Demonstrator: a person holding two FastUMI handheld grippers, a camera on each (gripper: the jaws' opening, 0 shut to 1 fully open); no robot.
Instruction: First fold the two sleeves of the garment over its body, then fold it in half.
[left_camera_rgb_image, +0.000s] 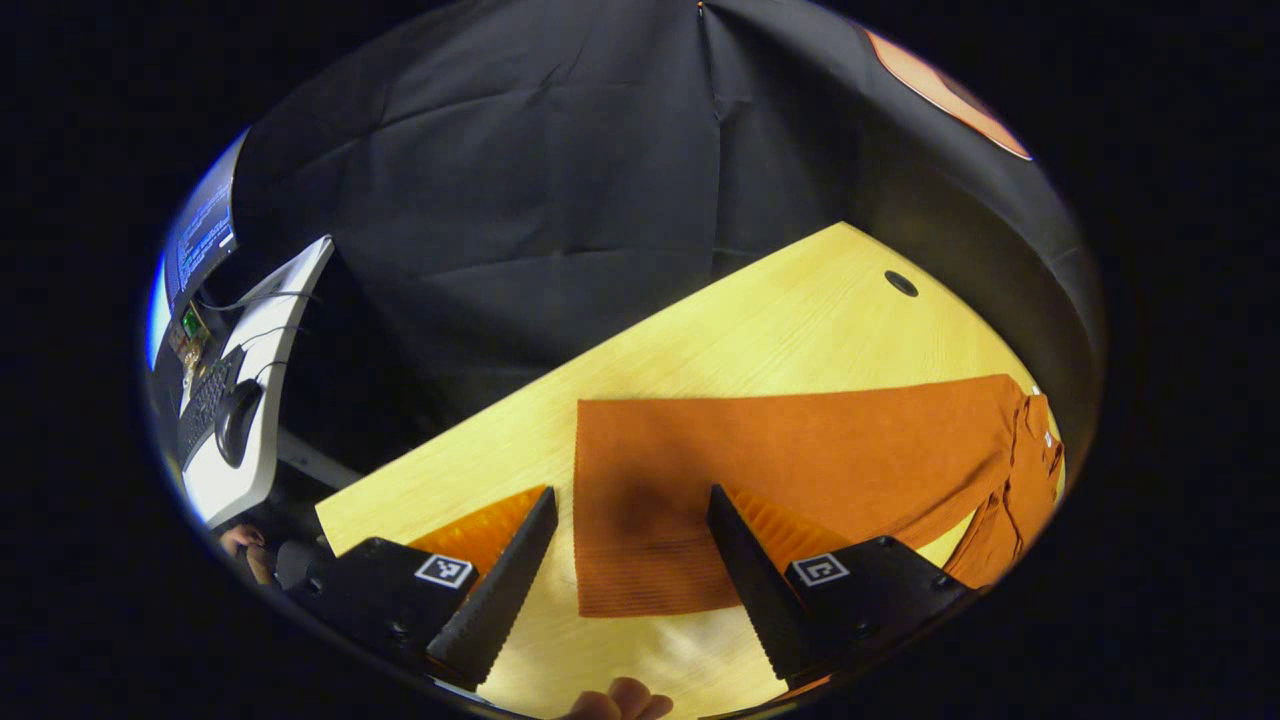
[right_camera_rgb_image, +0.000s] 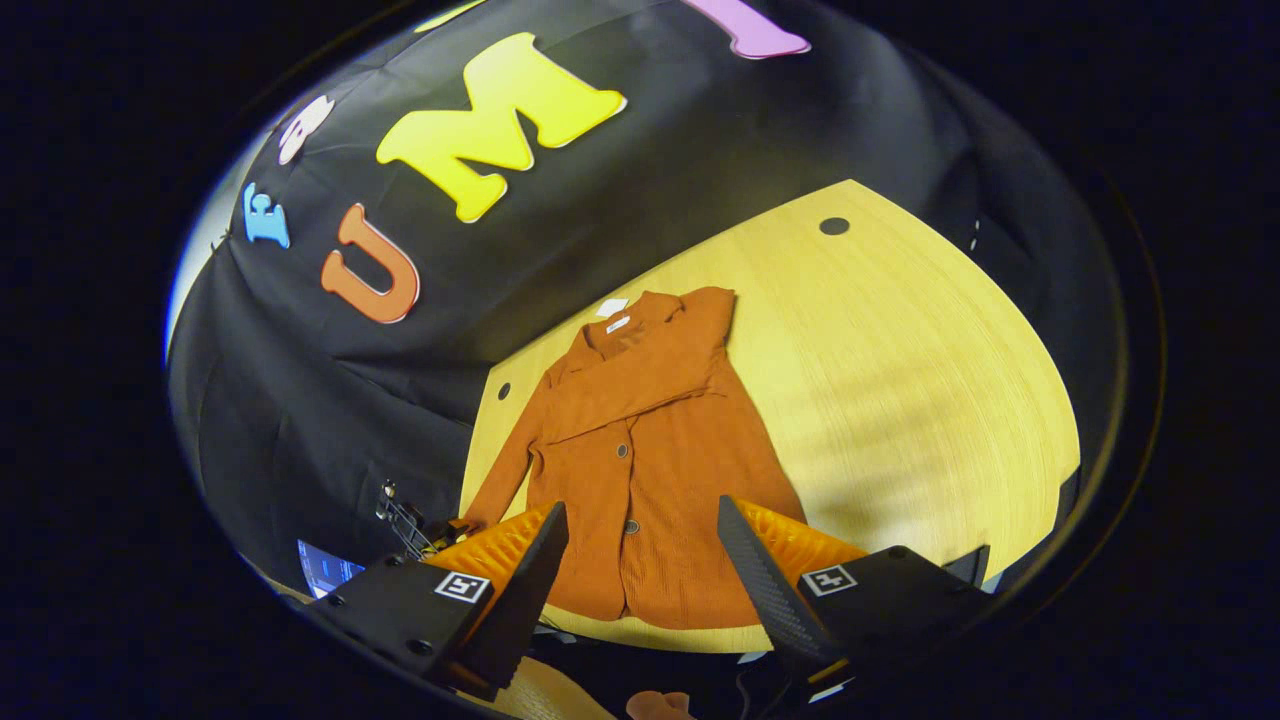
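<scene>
Cardigan (right_camera_rgb_image: 640, 460) flat on the table (right_camera_rgb_image: 900, 380), collar toward 12 o'clock in the right gripper view, hem toward 6. One sleeve (right_camera_rgb_image: 650, 375) across the chest; other sleeve (right_camera_rgb_image: 505, 470) running out toward 8 o'clock. Left gripper view: cardigan lies crosswise, collar at 3 o'clock. Side desk (left_camera_rgb_image: 250, 400) at 9 o'clock carries keyboard (left_camera_rgb_image: 205, 400) and mouse (left_camera_rgb_image: 238, 422); monitor (left_camera_rgb_image: 195, 245) behind.

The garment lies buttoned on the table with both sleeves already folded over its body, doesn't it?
Not quite: one sleeve is folded across the garment; the other sleeve still stretches out on the table, as the right gripper view shows.
</scene>
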